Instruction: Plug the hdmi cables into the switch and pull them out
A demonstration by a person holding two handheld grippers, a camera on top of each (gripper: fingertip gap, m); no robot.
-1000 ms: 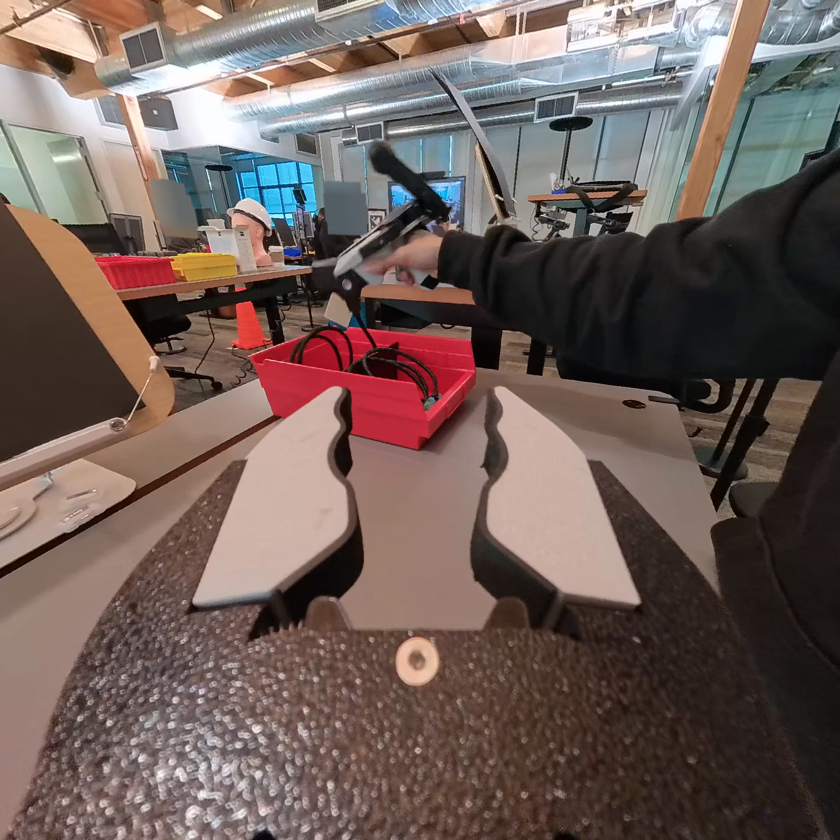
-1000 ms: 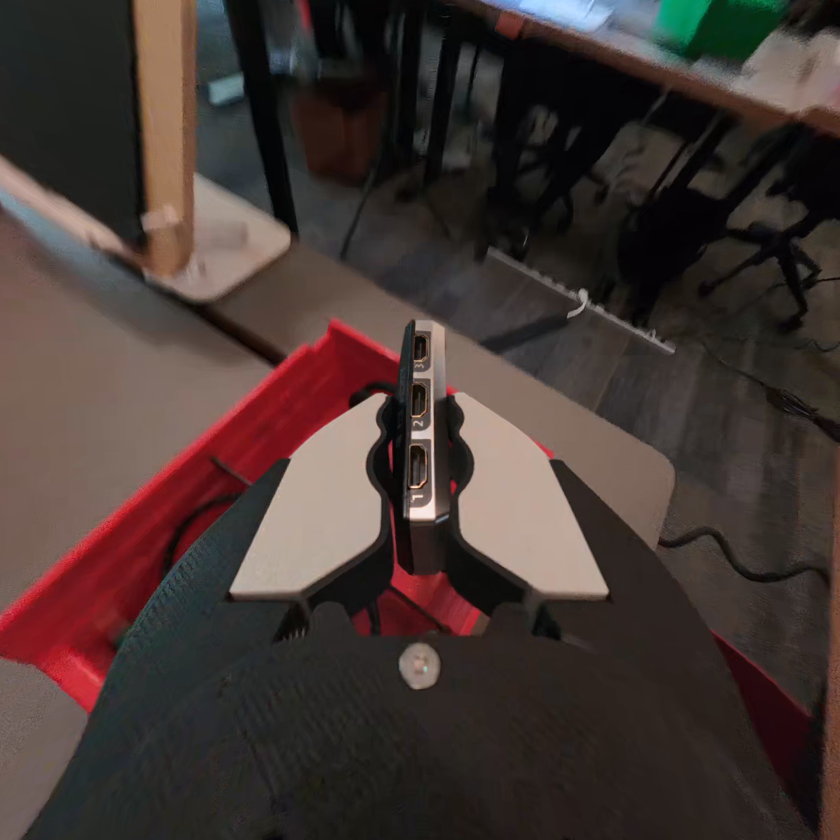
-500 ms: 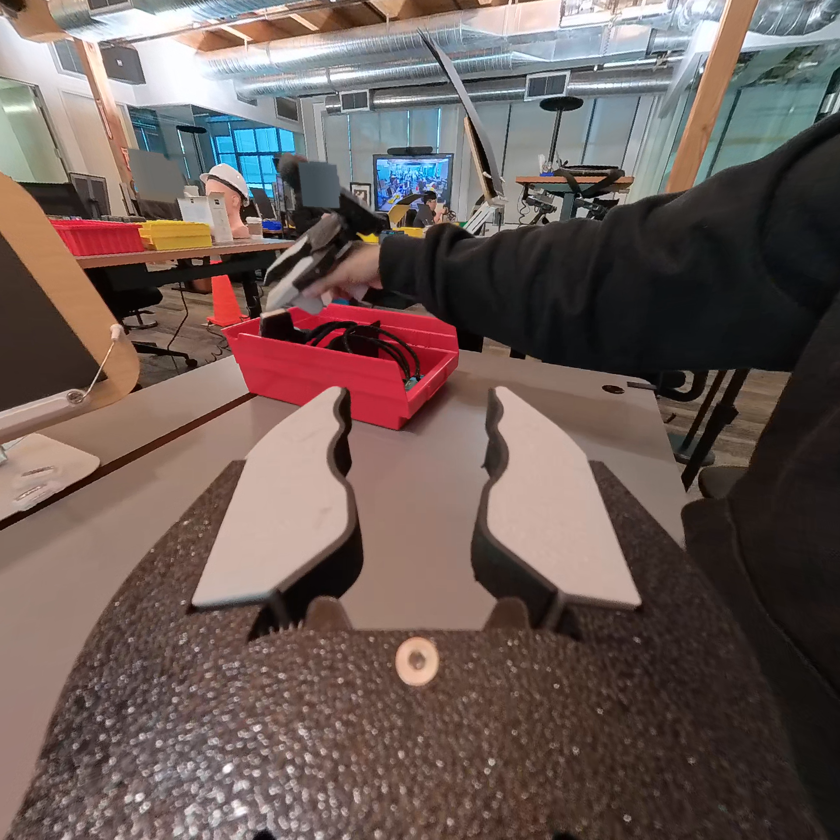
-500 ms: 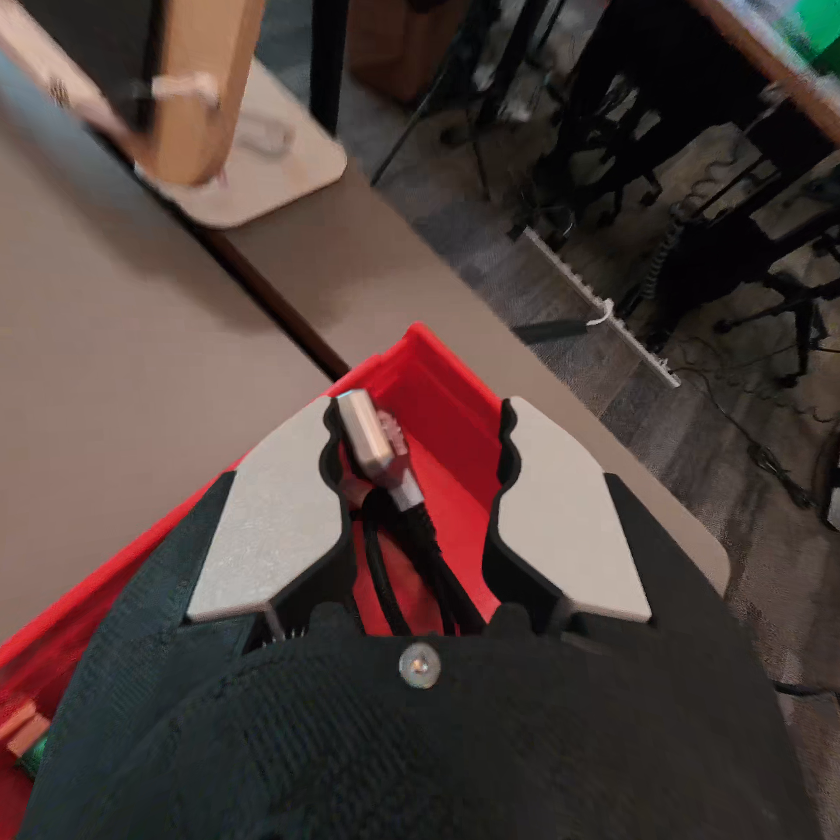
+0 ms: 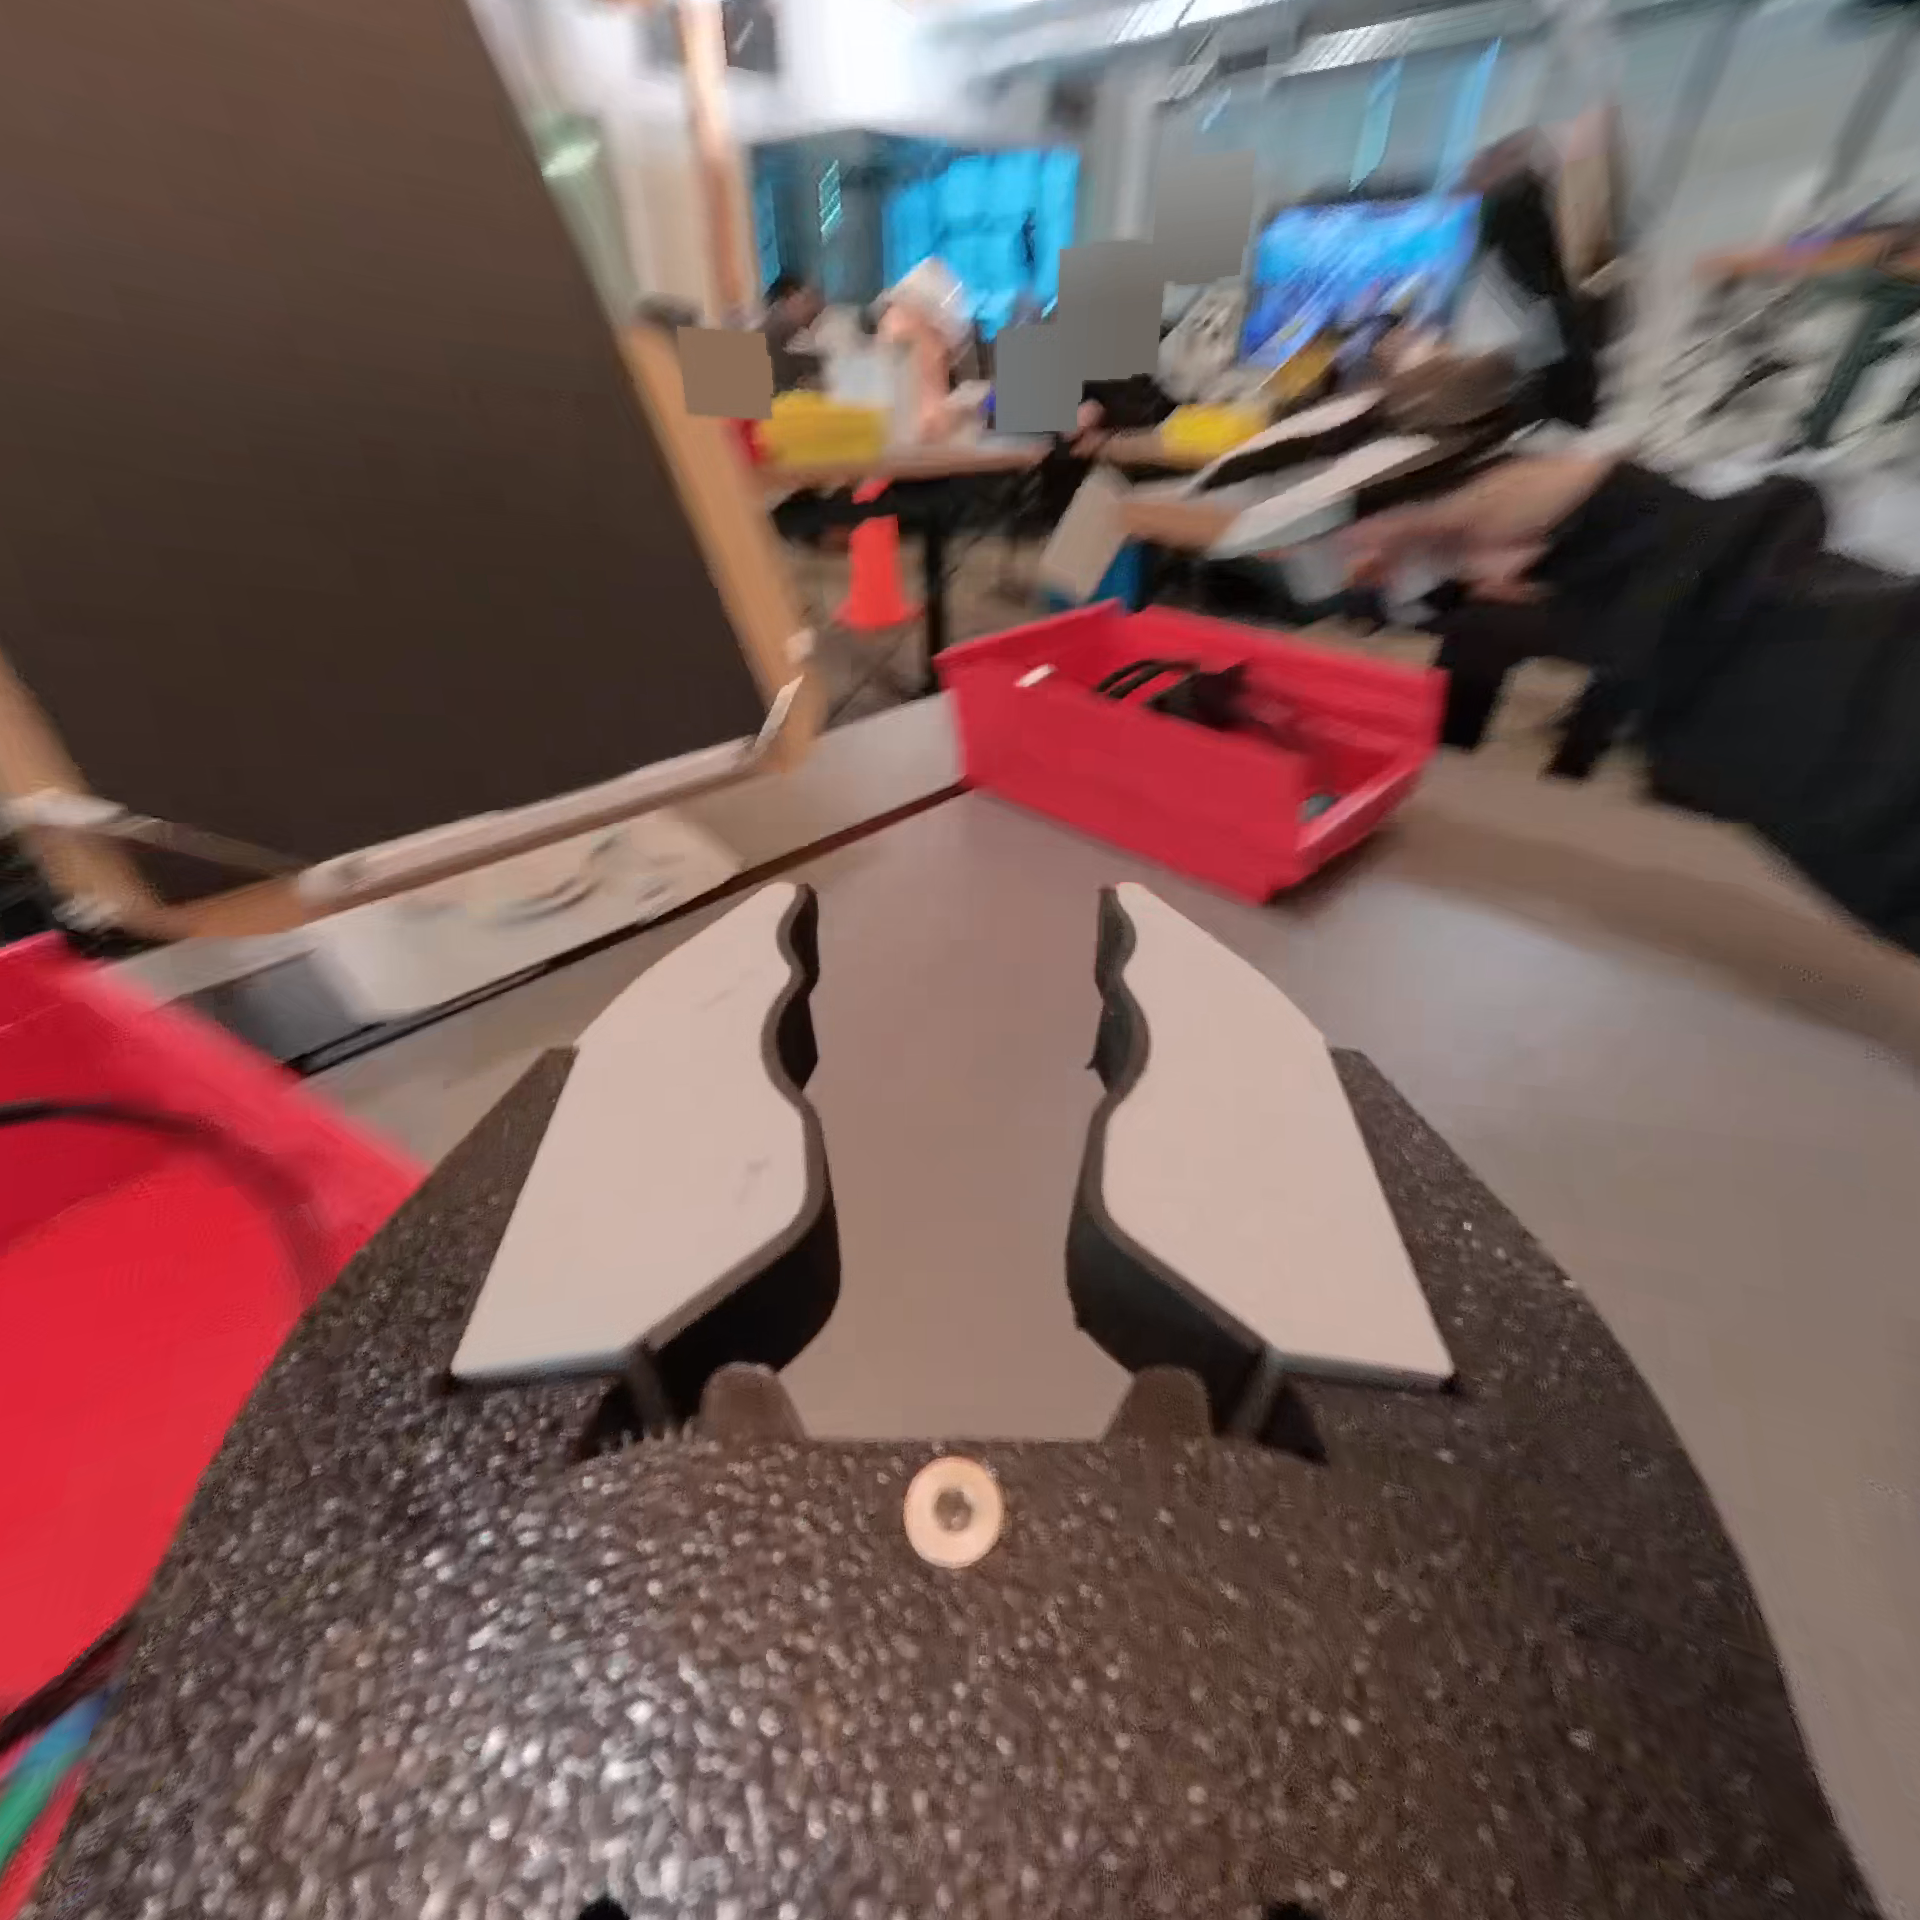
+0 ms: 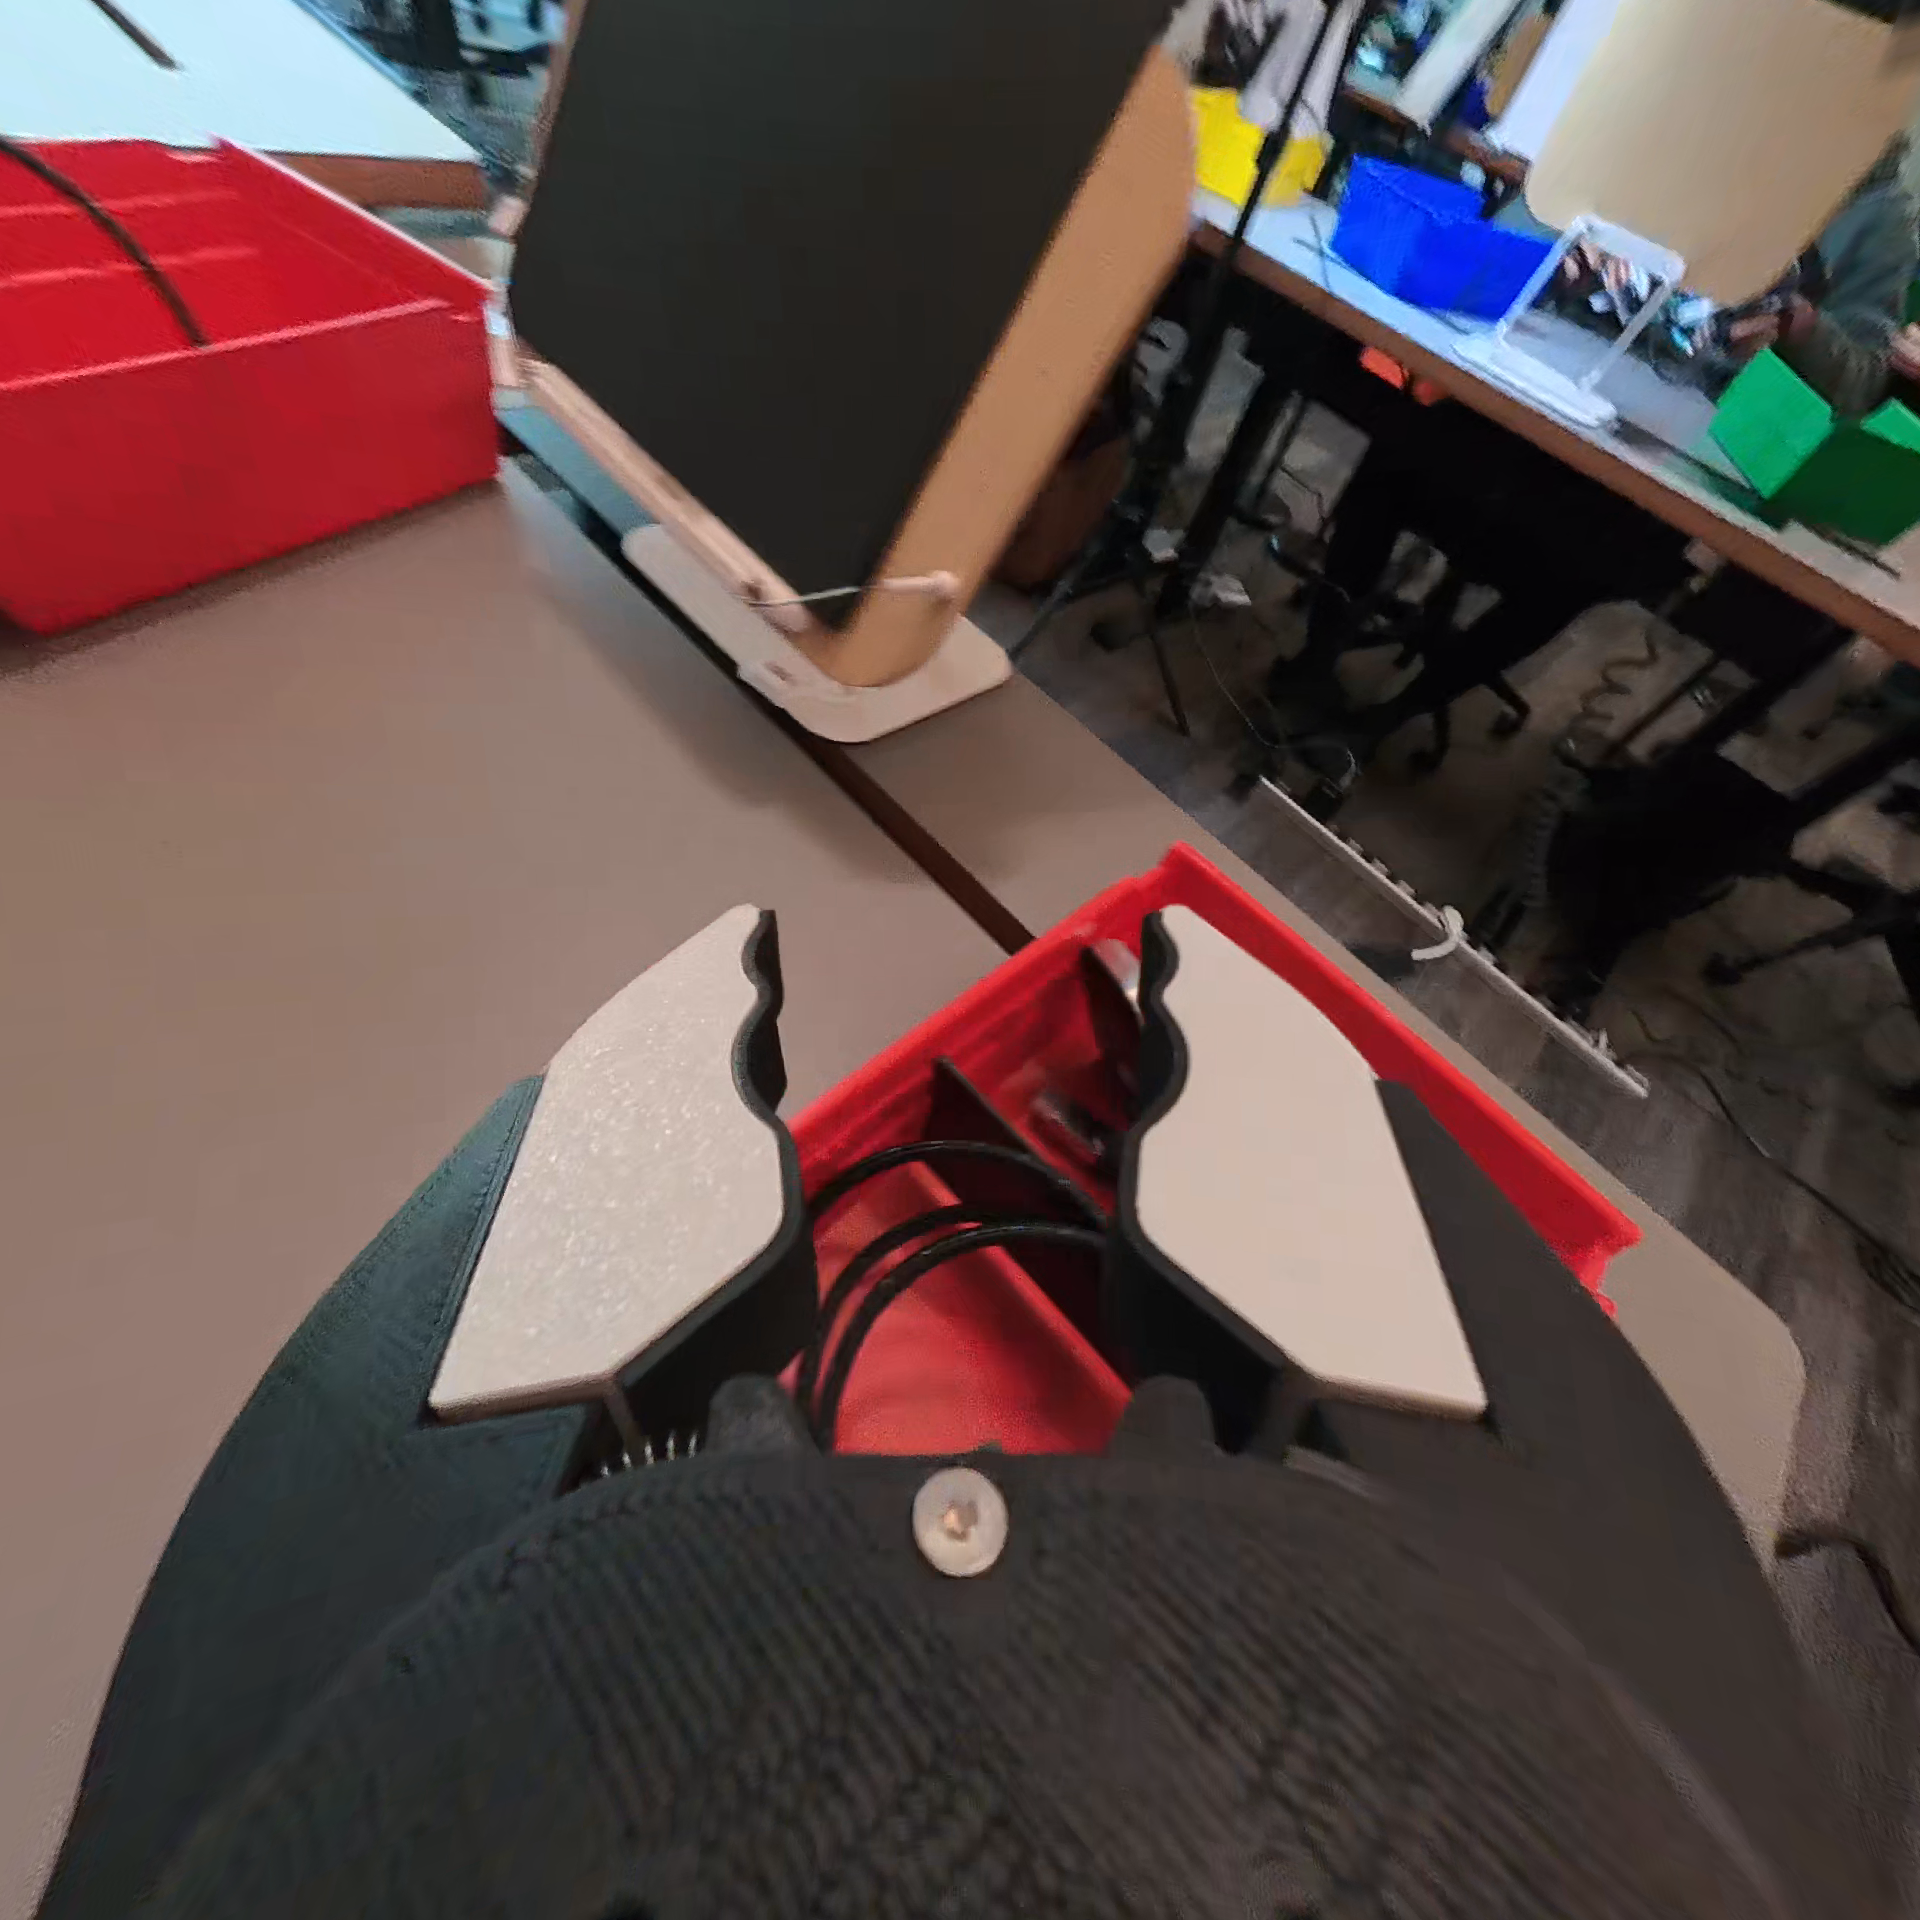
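HDMI cables are seen as thin black loops coiled in the red bin directly beneath the right gripper, whose jaws stand wide apart with nothing between them. A dark divider splits the bin, and beyond it a small dark block with a metallic glint, judged to be the switch, is partly hidden behind the right-hand finger. The same bin appears far off in the blurred left wrist view, near the table's far edge, with dark cable loops just visible inside. The left gripper is likewise spread open and empty, held low over the bare tabletop, well apart from that bin. A second red bin with a black cable across it sits close at the left.

Several risks can be judged from here. The loops lie overlapped, so a grasp on one strand could drag the whole bundle out, or a mid-cable grip could be taken where the plug end is needed. No plug can be clearly made out, so its orientation cannot be told, and a connector turned the wrong way could be forced against a port. The switch looks small and light and could be pushed away during insertion unless it is held by the other gripper. Heavy motion blur in the left view suggests fast movement, and the near bin could be clipped
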